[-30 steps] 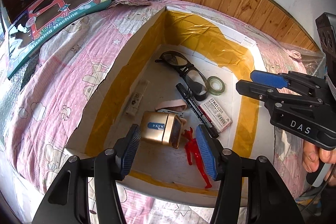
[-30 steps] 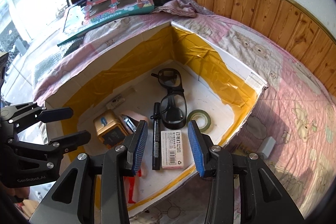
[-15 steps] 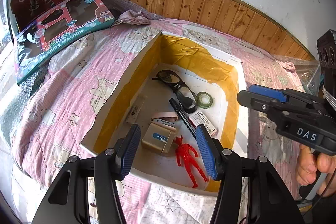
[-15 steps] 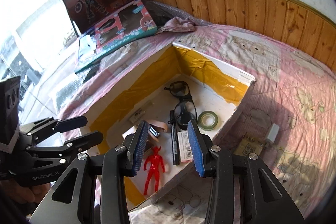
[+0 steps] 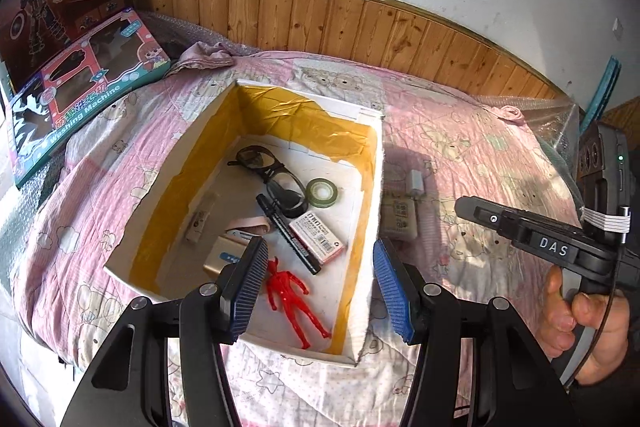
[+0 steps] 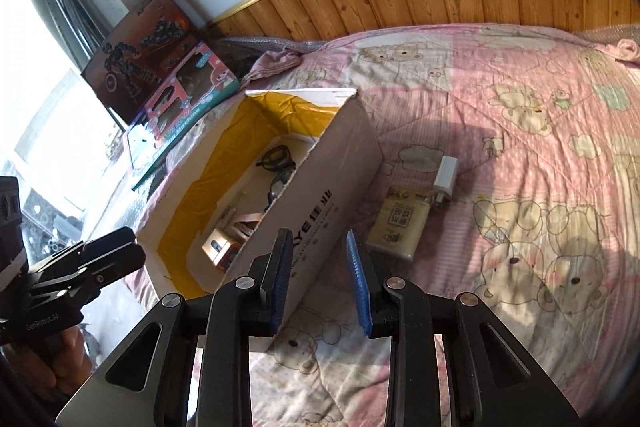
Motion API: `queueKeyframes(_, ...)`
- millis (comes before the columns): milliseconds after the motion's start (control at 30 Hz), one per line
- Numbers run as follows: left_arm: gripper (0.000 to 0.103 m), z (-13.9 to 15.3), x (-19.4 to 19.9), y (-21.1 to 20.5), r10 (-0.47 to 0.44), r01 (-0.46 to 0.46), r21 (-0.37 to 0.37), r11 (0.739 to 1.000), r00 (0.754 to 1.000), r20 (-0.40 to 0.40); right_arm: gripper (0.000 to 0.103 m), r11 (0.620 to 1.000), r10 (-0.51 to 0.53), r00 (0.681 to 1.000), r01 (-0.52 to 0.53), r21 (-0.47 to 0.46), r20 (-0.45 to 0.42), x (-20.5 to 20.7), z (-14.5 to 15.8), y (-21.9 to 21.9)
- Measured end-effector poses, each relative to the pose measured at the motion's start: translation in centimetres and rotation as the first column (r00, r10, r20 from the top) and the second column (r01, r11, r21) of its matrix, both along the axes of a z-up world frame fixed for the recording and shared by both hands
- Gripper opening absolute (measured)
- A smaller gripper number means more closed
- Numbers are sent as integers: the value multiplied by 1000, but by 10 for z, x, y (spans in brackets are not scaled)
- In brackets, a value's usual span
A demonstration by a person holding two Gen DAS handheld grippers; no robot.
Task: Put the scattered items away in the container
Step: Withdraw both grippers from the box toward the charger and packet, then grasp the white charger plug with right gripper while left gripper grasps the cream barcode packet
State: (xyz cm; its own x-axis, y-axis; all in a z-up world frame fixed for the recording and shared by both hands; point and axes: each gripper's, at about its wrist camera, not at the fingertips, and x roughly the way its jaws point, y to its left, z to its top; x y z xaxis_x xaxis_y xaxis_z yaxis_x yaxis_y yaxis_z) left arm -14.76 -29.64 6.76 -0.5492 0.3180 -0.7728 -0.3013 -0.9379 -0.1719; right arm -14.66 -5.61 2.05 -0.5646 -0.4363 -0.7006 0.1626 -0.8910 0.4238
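both tools (image 5: 318,285) (image 6: 318,281) have pulled back from the white yellow-lined cardboard box (image 5: 376,195), released and empty, leaving the cream tissue packet (image 6: 396,227) and white charger plug (image 6: 446,175) on the bed beside it.

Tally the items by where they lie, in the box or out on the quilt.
In the box: 8, among them goggles, tape roll, marker, red figure.
On the quilt: 2, tissue pack, white charger.
Total: 10
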Motion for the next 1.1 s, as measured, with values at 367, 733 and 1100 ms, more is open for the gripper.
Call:
queueKeyframes(367,56,-17,2,102,-171,171,0,985,985,35,30,997,-75,996,76,-2,51,-1,-29,47)
queueKeyframes(733,56,-73,-27,166,-214,220,-54,974,971,106,32,997,-78,992,78,10,100,-56,-48,71)
queueKeyframes(1100,56,-134,-74,187,-119,136,-154,979,986,114,32,999,-26,981,16,49,194,-129,-92,63)
